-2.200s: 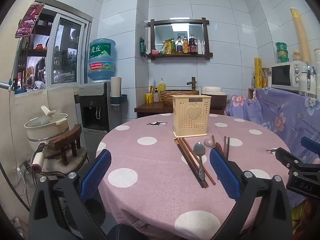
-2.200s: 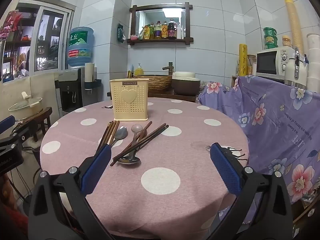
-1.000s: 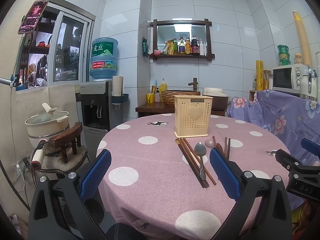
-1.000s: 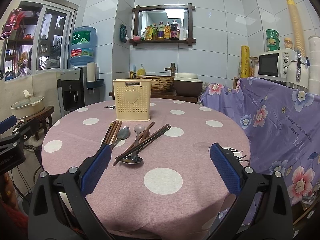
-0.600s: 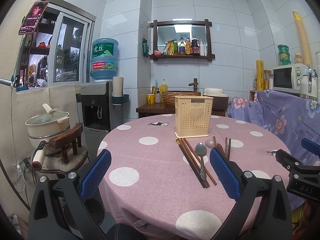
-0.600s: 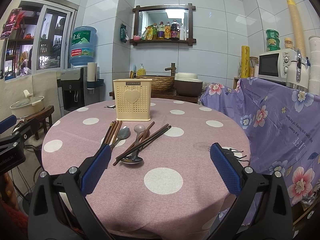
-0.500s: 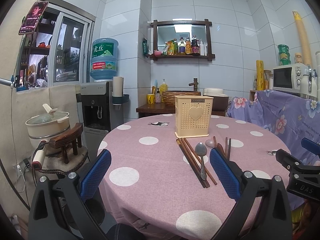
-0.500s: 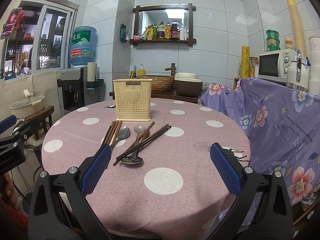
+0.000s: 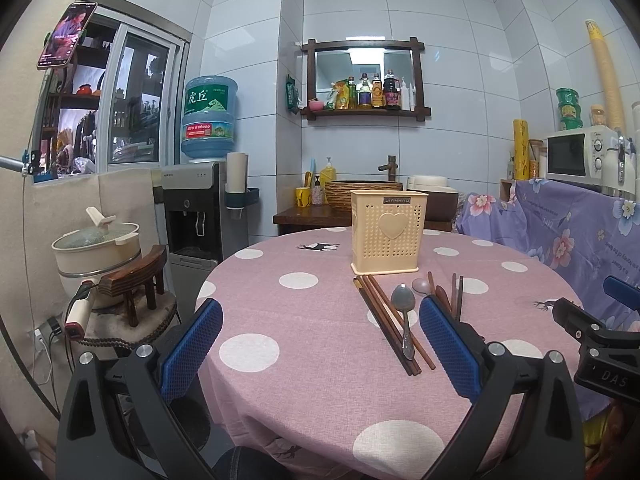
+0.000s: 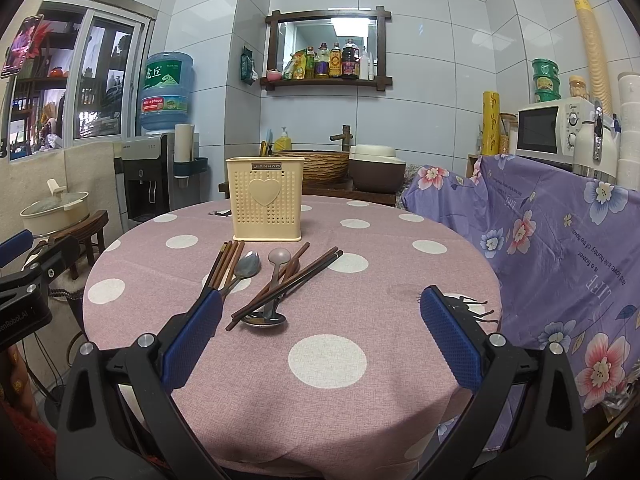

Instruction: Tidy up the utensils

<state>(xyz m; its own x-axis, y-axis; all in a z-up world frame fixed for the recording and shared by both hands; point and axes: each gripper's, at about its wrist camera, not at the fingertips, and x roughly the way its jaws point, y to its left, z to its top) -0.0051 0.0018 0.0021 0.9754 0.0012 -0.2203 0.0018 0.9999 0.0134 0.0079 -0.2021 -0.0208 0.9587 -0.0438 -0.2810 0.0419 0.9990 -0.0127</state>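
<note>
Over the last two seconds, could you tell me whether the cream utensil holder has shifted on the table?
No. The cream utensil holder sits just beyond the chopsticks as before; only the camera drifted slightly.

1. Home kitchen with dining corner: white glossy wall tiles (image 9: 460,80) floor to ceiling.
2. Round table under pink white-dotted tablecloth (image 10: 320,380); cream perforated plastic utensil holder with heart (image 10: 266,204) stands near its far edge.
3. Dark wooden framed wall shelf (image 10: 326,80) carries sauce and oil bottles.
4. Grey water dispenser with blue water jug on top (image 9: 206,184) at back left.
5. White microwave oven (image 10: 554,130) on counter draped in purple floral cloth (image 10: 560,232), right side.
6. Woven-pattern round basin with bronze tap (image 9: 366,192) on dark wooden counter behind table.
7. Cream lidded cooking pot (image 9: 96,248) on low stand, left of table.
</note>
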